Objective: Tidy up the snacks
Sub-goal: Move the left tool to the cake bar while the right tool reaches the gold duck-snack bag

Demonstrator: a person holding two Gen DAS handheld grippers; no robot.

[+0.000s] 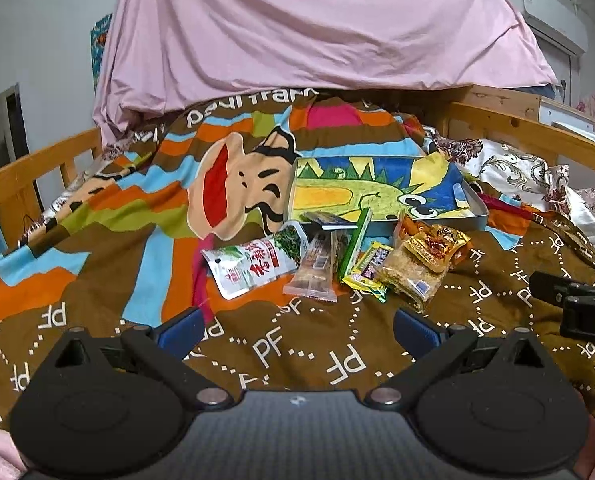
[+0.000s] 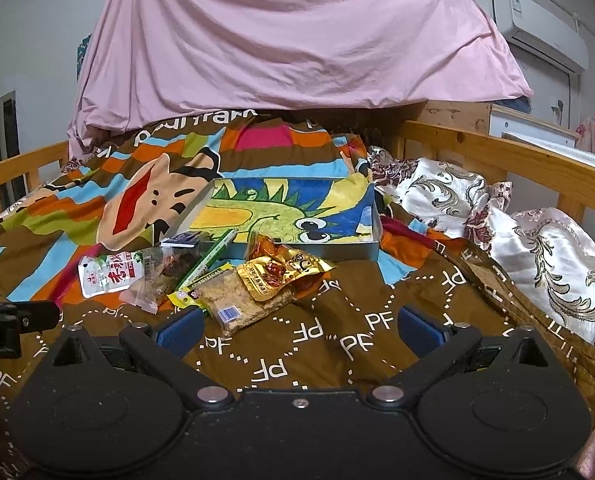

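Metal-walled and lined with a crocodile drawing, the tray (image 1: 479,210) is seen far on the quilt (image 1: 477,280), nothing lying inside. Snack packets (image 1: 329,258) are heaped just before its near edge. Left gripper (image 1: 297,326) and right gripper (image 2: 299,326) are held wide apart, empty.

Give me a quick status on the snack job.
Left gripper and right gripper open, empty. Snack pile outside tray. Nothing blocking.
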